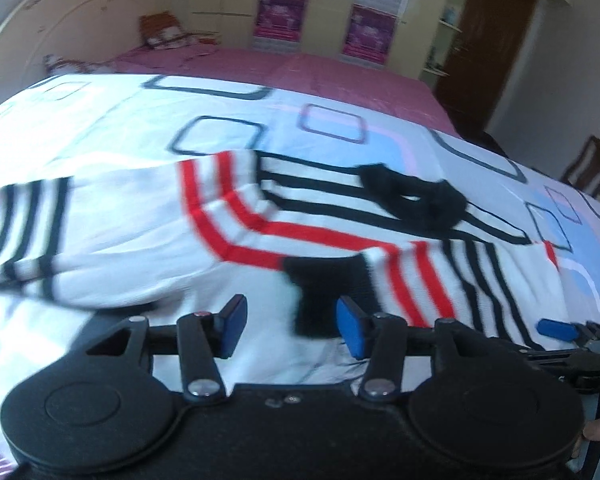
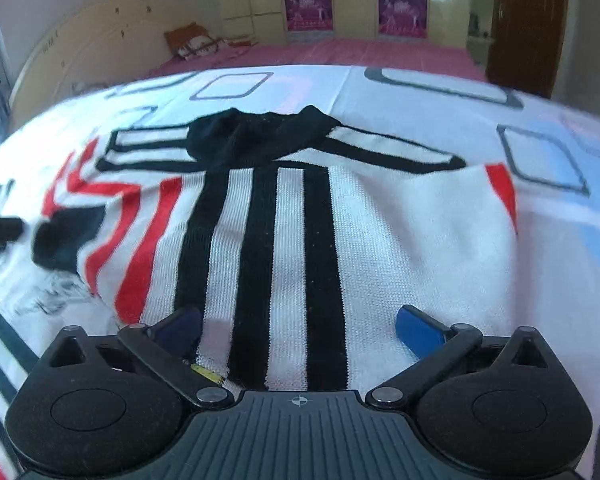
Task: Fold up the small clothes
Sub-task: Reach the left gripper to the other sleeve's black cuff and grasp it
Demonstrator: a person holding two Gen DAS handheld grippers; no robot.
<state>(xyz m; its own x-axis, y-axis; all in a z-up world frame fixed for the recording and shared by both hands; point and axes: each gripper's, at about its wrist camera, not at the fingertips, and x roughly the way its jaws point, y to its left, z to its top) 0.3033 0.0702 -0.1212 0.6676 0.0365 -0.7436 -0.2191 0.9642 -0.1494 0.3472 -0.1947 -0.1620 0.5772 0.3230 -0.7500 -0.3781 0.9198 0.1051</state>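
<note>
A striped sweater (image 2: 300, 216) is lying across the centre of both views on a patterned sheet (image 2: 420, 88). The left gripper (image 1: 288, 328) is standing half open and the right gripper (image 2: 300, 328) wide open, each over the sweater and gripping nothing.

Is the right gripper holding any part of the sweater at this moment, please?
No, the right gripper stands wide open above the sweater, pads clear of the fabric.

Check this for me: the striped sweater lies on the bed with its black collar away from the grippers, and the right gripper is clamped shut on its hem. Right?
Not quite. The right gripper is open, pads clear of the sweater, as the right wrist view shows. The rest holds: it lies on the bed, black collar at the far end.
</note>
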